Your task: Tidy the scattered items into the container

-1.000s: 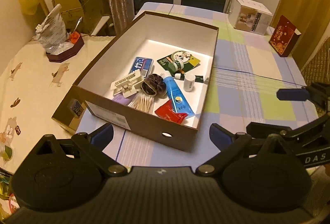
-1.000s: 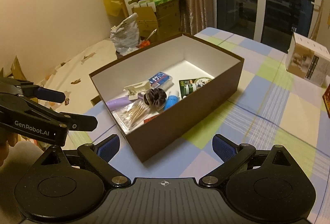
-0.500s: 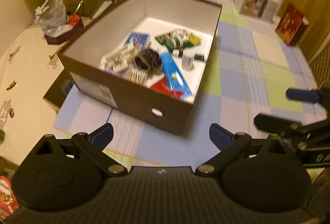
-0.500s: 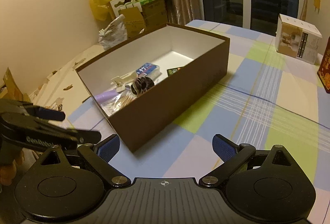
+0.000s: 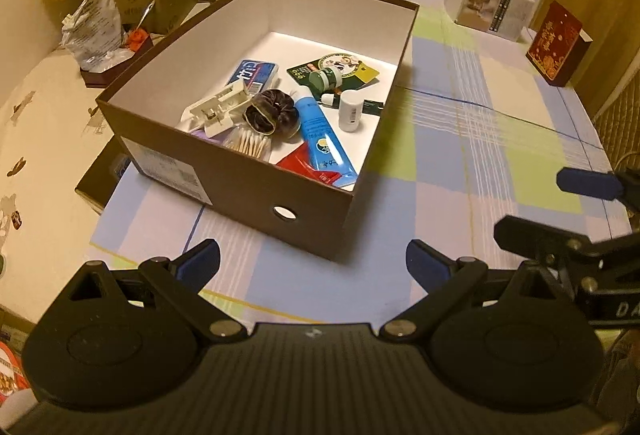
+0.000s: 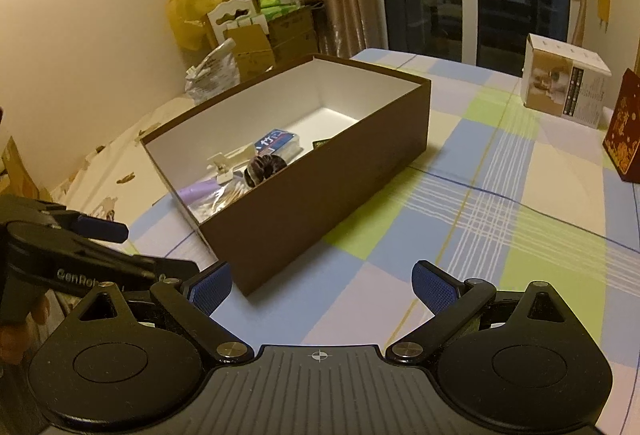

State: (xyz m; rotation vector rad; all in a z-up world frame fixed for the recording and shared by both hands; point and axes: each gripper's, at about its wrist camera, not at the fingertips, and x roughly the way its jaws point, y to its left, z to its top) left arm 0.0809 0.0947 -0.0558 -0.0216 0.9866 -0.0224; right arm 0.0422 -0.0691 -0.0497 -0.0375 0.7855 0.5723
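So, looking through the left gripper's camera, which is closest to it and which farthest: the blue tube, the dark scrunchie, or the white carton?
1. Blue tube: in the brown box, near its front wall, closest to the left gripper.
2. Dark scrunchie: just behind, left of the tube.
3. White carton: outside the box, at the table's far right.

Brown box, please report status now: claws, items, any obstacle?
Left claw and right claw open, empty. Brown box holds the small items. Nothing blocks it.

box (image 5: 256, 191) walls are ringing the items, its top lying open | tablecloth (image 5: 472, 155) right of it is lying bare | white carton (image 5: 494, 5) and red box (image 5: 558, 43) are standing far right
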